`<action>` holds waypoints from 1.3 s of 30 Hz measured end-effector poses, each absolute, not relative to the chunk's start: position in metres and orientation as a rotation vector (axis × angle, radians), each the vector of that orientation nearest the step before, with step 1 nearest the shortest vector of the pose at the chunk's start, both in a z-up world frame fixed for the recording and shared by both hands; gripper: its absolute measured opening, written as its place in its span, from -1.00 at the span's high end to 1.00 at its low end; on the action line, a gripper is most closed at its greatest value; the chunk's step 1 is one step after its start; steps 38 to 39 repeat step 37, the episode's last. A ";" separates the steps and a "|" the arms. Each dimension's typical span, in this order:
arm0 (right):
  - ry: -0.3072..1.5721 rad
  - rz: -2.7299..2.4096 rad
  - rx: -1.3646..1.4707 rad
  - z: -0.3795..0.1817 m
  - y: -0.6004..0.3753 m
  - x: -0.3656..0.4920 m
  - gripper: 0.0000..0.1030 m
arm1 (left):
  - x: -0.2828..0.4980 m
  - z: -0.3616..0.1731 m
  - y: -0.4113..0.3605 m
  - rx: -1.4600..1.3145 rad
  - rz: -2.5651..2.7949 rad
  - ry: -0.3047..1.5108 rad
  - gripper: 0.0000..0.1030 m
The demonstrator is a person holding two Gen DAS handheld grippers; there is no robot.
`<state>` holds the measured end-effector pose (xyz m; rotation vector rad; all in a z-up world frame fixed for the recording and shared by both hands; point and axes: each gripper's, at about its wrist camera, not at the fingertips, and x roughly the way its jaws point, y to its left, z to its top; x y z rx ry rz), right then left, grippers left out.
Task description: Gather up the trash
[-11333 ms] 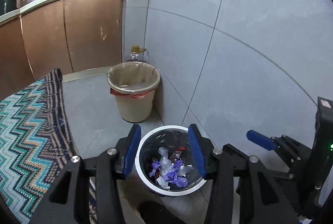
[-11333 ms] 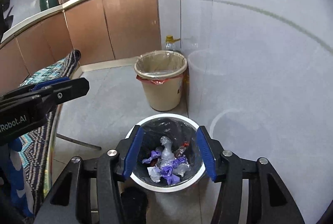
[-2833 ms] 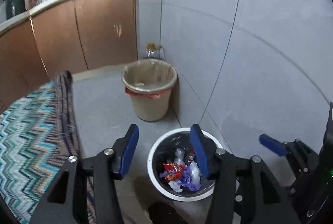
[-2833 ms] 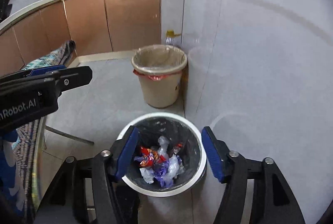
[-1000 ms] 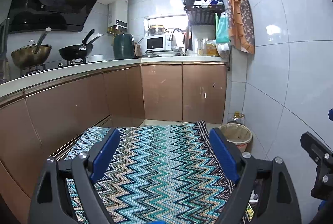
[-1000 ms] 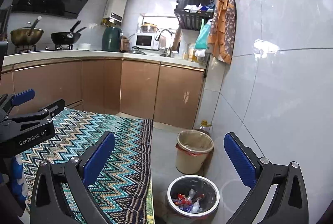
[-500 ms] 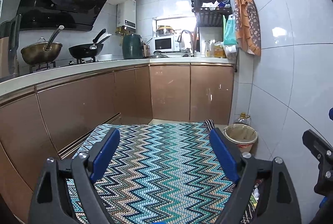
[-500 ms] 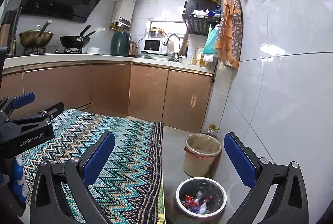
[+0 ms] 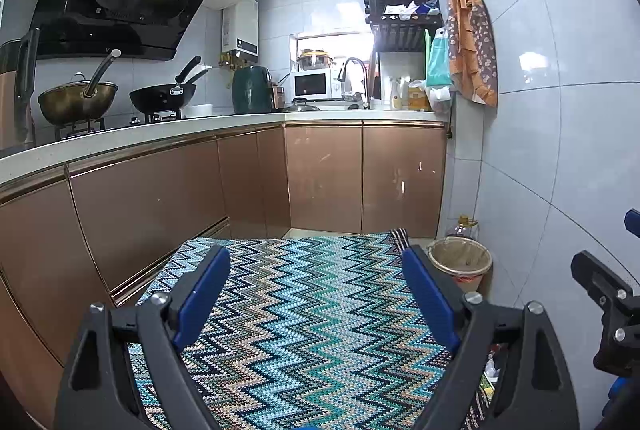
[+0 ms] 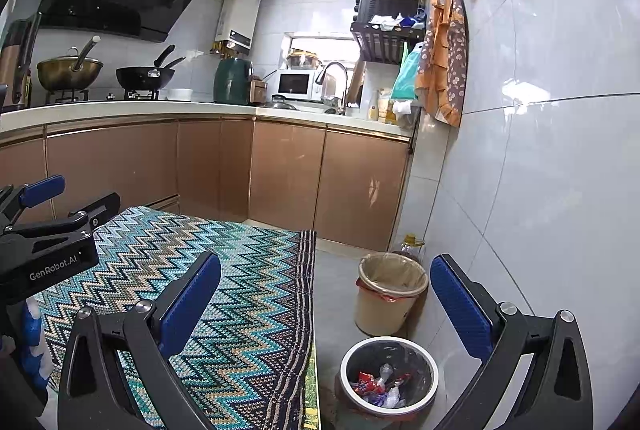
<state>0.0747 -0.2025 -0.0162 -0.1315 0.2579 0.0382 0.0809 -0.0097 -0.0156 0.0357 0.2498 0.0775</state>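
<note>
Zigzag-patterned cloth covers the table beneath both claws, and no wrapper or scrap shows anywhere on the stretch of it that either camera takes in. Brown kitchen cabinets run well ahead of the claws, along the far side.

Down on the floor, ahead of the right gripper and toward its right finger, stands the tan lined bin. Nearer, low between that gripper's fingers, sits the black-lined wastebasket with a white rim. Inside it lies a small heap of wrappers, red, white and purplish, so the trash that can be seen is already in the basket.

The left gripper hangs over the cloth with its blue pads spread wide and nothing between them. The right gripper is likewise released and empty, held off the table's right edge above the floor.

Judging from this, collection looks finished or close to it. What may remain is a check of the table parts hidden under the gripper bodies.
</note>
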 end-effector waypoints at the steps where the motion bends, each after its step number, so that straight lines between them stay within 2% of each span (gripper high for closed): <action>1: 0.258 0.038 -0.132 -0.016 -0.202 0.075 -0.99 | 0.081 -0.016 -0.010 0.035 0.078 0.250 -0.70; 39: 0.273 0.040 -0.137 -0.017 -0.199 0.078 -0.99 | 0.076 -0.013 -0.007 0.029 0.056 0.256 -0.70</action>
